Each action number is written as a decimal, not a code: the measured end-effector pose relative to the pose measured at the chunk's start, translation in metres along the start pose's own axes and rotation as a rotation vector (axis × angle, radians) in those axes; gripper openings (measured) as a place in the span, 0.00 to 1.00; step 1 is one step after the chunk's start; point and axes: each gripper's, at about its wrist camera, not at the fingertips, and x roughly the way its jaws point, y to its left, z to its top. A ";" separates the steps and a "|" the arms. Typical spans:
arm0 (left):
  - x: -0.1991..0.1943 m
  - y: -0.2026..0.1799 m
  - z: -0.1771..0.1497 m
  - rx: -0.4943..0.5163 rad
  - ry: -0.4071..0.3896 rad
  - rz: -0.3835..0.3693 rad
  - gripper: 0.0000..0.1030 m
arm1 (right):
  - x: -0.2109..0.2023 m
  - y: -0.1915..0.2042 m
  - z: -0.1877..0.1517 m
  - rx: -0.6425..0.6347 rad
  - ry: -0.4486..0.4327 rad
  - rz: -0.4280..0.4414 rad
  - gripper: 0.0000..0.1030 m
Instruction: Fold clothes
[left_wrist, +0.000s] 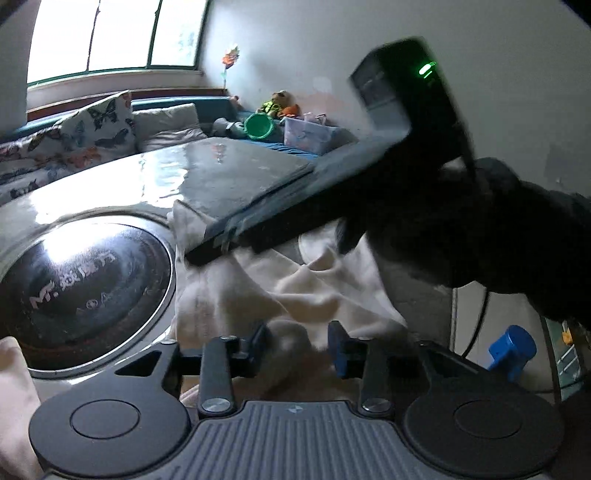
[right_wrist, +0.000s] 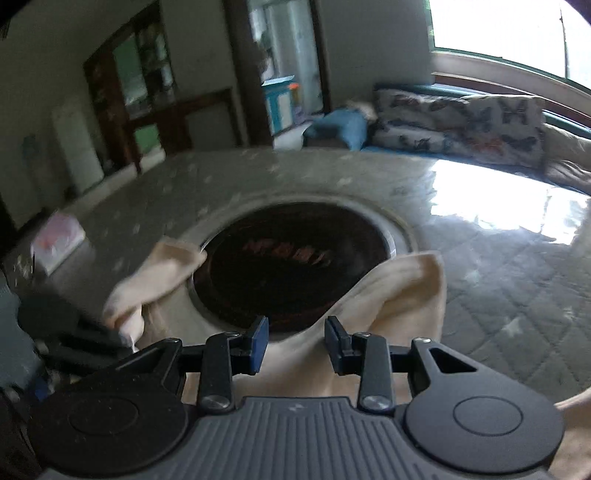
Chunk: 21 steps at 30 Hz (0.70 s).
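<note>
Left gripper (left_wrist: 298, 341) gapes, soft cream cloth (left_wrist: 295, 288) bunched between and beyond its blue pads. Right gripper (right_wrist: 296, 341) also gapes; cloth (right_wrist: 399, 291) peaks at 1 o'clock over the glossy round black inset (right_wrist: 295, 258). Only the left view shows the right gripper (left_wrist: 369, 166) crossing at 1 o'clock

We see the cloth (right_wrist: 399, 291) lying on the surface (right_wrist: 498, 266), draped over the near rim of the round cooktop (right_wrist: 295, 266) set into it; cushions (right_wrist: 480, 125) sit behind.
</note>
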 end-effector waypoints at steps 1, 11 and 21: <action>-0.004 0.000 0.000 0.005 -0.004 0.002 0.43 | 0.003 0.001 -0.003 -0.007 0.013 -0.005 0.32; -0.018 0.038 -0.004 -0.197 0.008 0.168 0.54 | 0.000 -0.011 -0.026 0.061 0.028 -0.022 0.32; -0.014 0.064 -0.004 -0.396 0.065 0.088 0.52 | -0.002 -0.014 -0.028 0.081 0.019 -0.026 0.32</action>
